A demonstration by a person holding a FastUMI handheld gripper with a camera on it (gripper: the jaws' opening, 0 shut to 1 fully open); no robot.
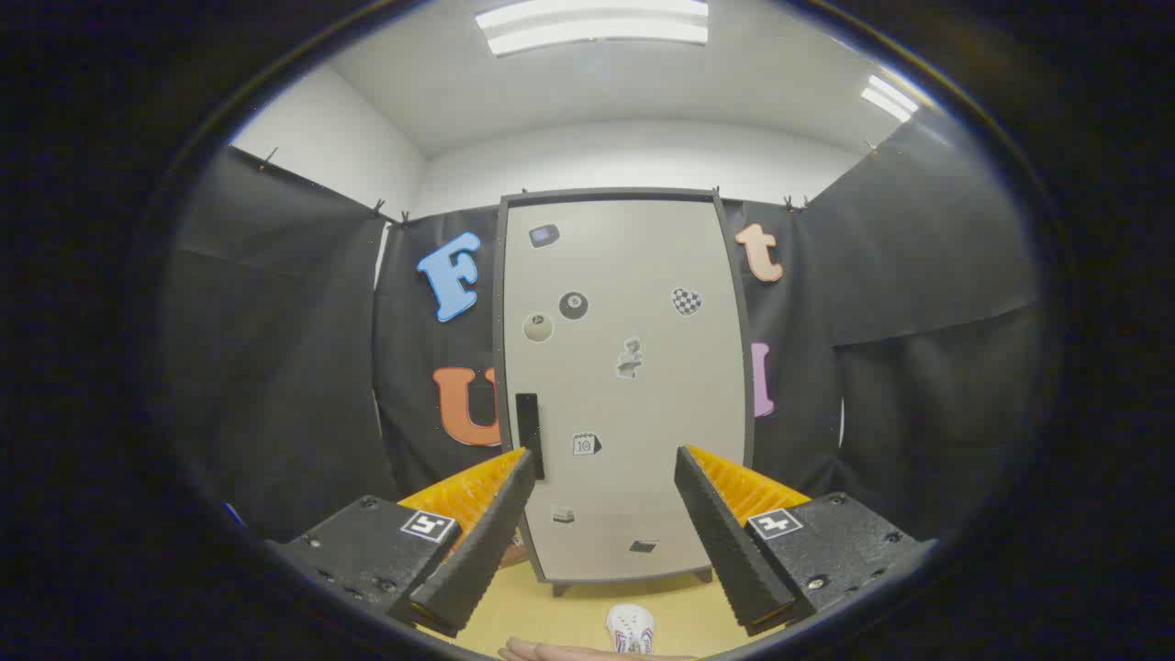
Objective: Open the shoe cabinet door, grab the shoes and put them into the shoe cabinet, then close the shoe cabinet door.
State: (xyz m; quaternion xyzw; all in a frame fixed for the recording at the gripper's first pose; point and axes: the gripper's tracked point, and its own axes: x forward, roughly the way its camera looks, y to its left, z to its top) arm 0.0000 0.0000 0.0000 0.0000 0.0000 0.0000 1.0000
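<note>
The shoe cabinet [633, 275] stands upright ahead of me, a tall pale door in a dark frame with several stickers on it. Its door is closed. A black vertical handle [528, 433] sits on the door's left side, just above my left fingertip. My gripper [601, 464] is open, fingers spread wide with nothing between them, held some way back from the door. A white shoe [631, 629] with a patterned toe lies on the yellow floor between and below the fingers.
Black cloth walls close in on both sides and behind the cabinet. The cabinet rests on short feet on the yellow floor [569, 606]. A person's hand [551, 653] shows at the bottom, next to the shoe.
</note>
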